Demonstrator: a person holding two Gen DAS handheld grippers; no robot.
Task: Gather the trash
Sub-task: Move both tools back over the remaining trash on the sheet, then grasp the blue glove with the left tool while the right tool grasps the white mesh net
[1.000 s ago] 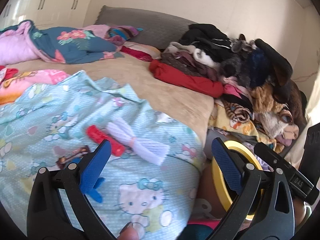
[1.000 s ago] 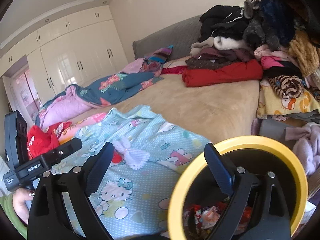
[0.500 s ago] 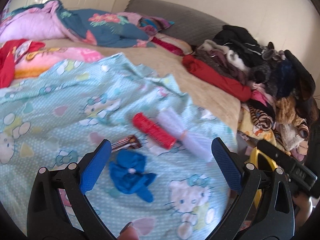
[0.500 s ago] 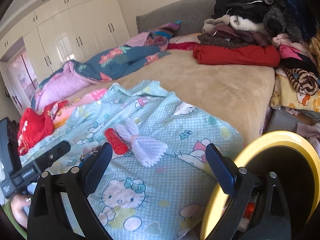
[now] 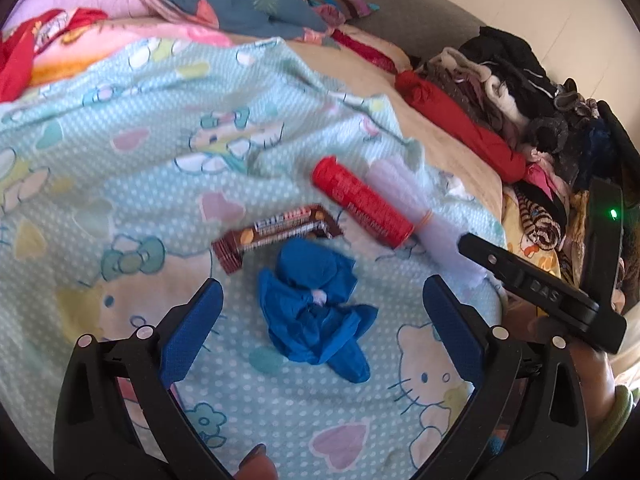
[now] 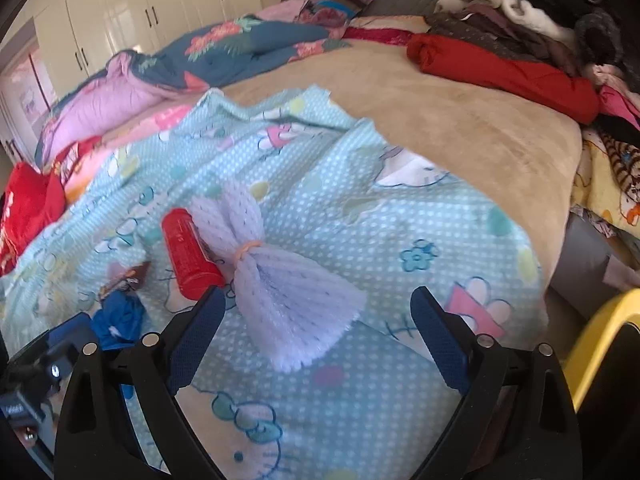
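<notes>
Bright daylight, soft shadows, motion blur, fisheye edges dark.

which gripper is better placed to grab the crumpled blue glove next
Left. The left gripper is open with the blue glove lying right between its fingers on the blanket. The right gripper, jaws closing, frames the white mesh bundle instead.
</notes>
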